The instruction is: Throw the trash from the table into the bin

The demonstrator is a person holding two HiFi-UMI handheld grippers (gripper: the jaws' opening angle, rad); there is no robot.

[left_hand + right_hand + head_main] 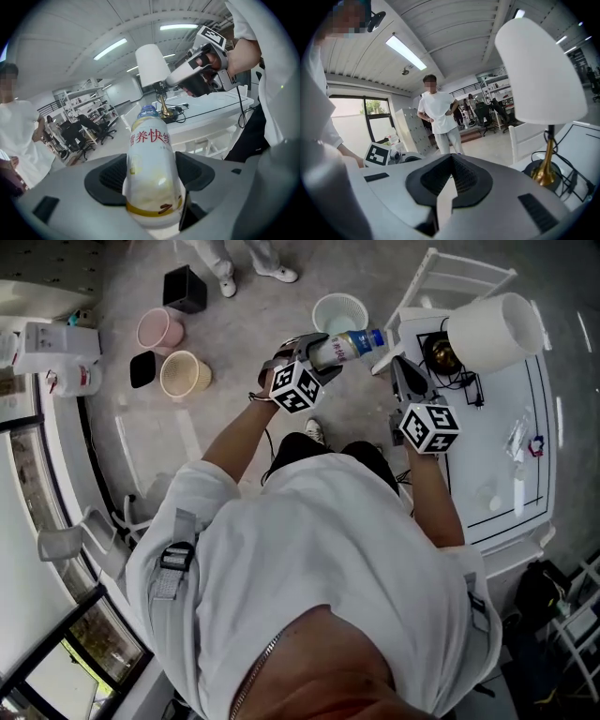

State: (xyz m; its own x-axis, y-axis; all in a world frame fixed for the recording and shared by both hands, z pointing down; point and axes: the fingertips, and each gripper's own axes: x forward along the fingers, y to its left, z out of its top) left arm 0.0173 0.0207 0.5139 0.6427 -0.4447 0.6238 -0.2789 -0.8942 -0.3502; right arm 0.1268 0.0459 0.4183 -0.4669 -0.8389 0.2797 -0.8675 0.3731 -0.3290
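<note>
Bottle in the air, on its way to the bin

Head view: my left tongs point(317, 354) held the bottle point(349, 344) clear of the table point(506, 465) at 3 o'clock, and the white bin point(339, 313) stood on the floor near it at 12 o'clock. Left gripper view: the jaws clamped the bottle's point(151, 159) lower body, cap pointing away. Right gripper view: my right tongs point(449, 185) were closed on nothing. Next, I judged, the bottle had to come over the bin's mouth before I let go.

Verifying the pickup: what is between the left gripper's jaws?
A white bottle with a blue cap, clamped by the left gripper, as the left gripper view shows.
</note>
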